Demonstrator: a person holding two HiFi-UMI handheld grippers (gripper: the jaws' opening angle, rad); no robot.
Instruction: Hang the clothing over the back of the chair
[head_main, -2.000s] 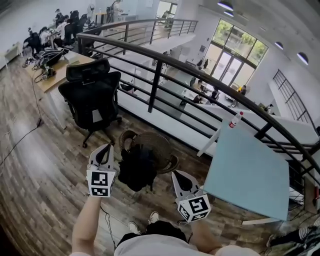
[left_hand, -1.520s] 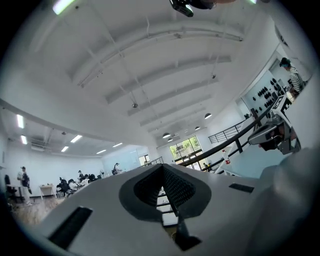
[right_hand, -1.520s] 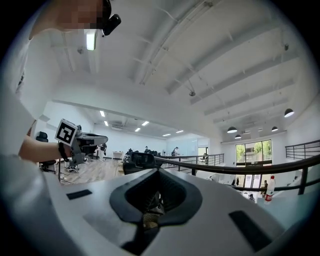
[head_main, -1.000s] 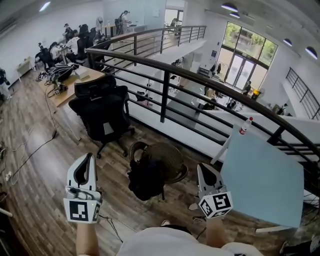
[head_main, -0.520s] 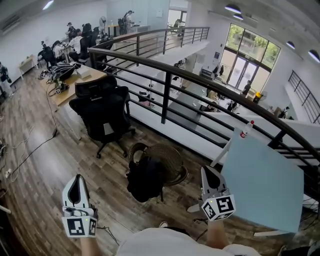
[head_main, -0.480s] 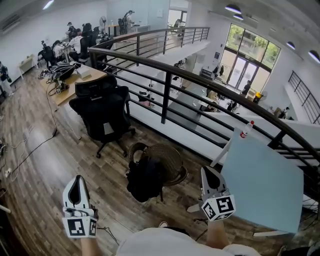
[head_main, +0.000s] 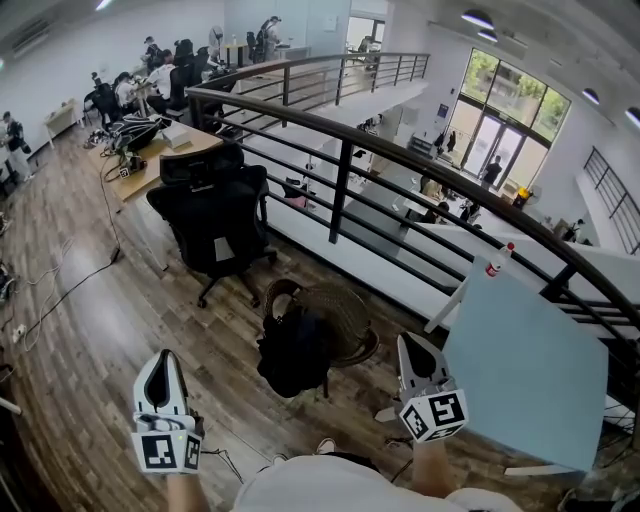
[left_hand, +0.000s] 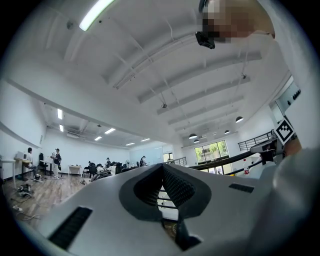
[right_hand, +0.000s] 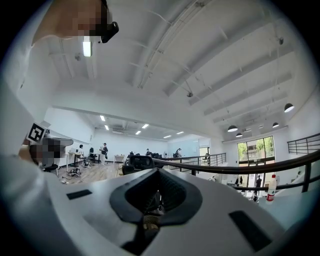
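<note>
A round wicker chair (head_main: 340, 318) stands in front of me on the wooden floor. Black clothing (head_main: 293, 352) hangs draped over its near back edge. My left gripper (head_main: 165, 358) is low at the left, well apart from the chair, jaws together and nothing in them. To the right of the chair my right gripper (head_main: 409, 343) is also shut and empty. In the left gripper view the left gripper (left_hand: 162, 166) points level across the room. In the right gripper view the right gripper (right_hand: 159, 171) points towards the railing, with a bit of the chair showing through the jaw hollow.
A black office chair (head_main: 214, 215) stands behind the wicker chair. A dark metal railing (head_main: 400, 165) runs across beyond it. At the right is a light blue table (head_main: 525, 355) with a bottle (head_main: 492, 258) at its far corner. Desks with people (head_main: 150, 90) fill the far left; a cable (head_main: 60, 290) lies on the floor.
Both grippers have drawn back from the clothing on the chair. In the last second the left gripper sank further down and left; the right gripper stayed almost still.
</note>
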